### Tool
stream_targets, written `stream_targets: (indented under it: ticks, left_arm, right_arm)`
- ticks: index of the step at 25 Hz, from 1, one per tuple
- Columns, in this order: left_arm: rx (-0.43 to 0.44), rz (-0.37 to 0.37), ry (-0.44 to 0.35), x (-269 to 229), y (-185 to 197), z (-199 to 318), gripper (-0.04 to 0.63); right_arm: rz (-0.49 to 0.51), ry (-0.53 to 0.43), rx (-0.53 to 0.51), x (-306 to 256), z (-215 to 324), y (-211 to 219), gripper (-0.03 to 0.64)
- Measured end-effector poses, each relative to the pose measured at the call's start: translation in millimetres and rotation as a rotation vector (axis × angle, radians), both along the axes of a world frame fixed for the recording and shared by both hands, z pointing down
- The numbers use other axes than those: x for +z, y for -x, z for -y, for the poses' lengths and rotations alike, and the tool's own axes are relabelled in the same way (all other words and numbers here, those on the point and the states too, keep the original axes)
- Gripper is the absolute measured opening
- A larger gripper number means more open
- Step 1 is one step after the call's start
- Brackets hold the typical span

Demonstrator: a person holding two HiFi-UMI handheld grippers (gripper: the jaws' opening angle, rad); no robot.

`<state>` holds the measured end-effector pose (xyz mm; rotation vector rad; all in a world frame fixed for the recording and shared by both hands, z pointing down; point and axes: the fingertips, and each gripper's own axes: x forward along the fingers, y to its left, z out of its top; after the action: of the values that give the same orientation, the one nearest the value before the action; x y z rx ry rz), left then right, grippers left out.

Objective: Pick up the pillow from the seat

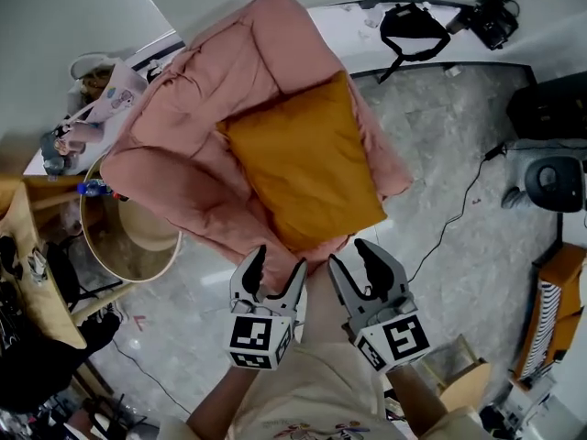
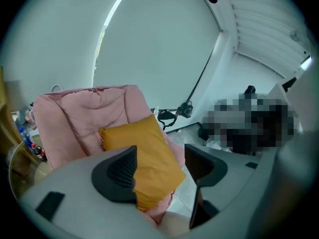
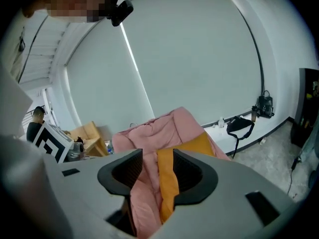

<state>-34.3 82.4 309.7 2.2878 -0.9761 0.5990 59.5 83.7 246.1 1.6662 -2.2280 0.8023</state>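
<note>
Grey stone floor (image 1: pixel 459 200) carrying a pink armchair (image 1: pixel 174 145). The orange pillow (image 1: pixel 307 159) lies on the armchair's seat, long axis running front to back. At the armchair's front edge the left gripper (image 1: pixel 279 258) and right gripper (image 1: pixel 349 253) hover with jaws parted and empty. The pillow is straight ahead of both, equally near.

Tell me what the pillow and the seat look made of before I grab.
Pillow: probably woven cloth over a soft filling. It is matte mustard-orange, with no shine and gently sagging edges.
Seat: looks like padded, quilted fabric in matte pink. Puffy sections between stitched seams suggest thick stuffing. Whether the cloth is cotton or synthetic cannot be told.
</note>
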Motion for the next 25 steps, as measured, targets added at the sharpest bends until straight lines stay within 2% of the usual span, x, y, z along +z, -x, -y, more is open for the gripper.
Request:
stream_targets:
  ticks: [5,11,15,21,25]
  left_arm:
    - [0.038,0.037,0.031,41.9,-16.9,19.6,0.372]
    - [0.019,0.053,0.078,94.6,-27.2,35.9,0.463]
    - [-0.012,0.058,0.129,127.4,-36.9,45.0,0.474]
    - [-0.05,0.05,0.158,165.2,-57.7,61.9,0.595]
    - [-0.07,0.041,0.199,188.8,-68.1,67.7,0.595]
  right_arm:
    - [0.022,0.061,-0.028,38.0,24.0,-11.6,0.268]
    - [0.047,0.099,-0.003,77.3,45.6,-27.5,0.357]
    - [0.053,0.115,-0.008,105.4,65.6,-39.8,0.395]
    - [0.045,0.126,-0.018,139.0,101.6,-63.4,0.437]
    - [0.047,0.148,-0.035,164.9,116.3,-75.2,0.443]
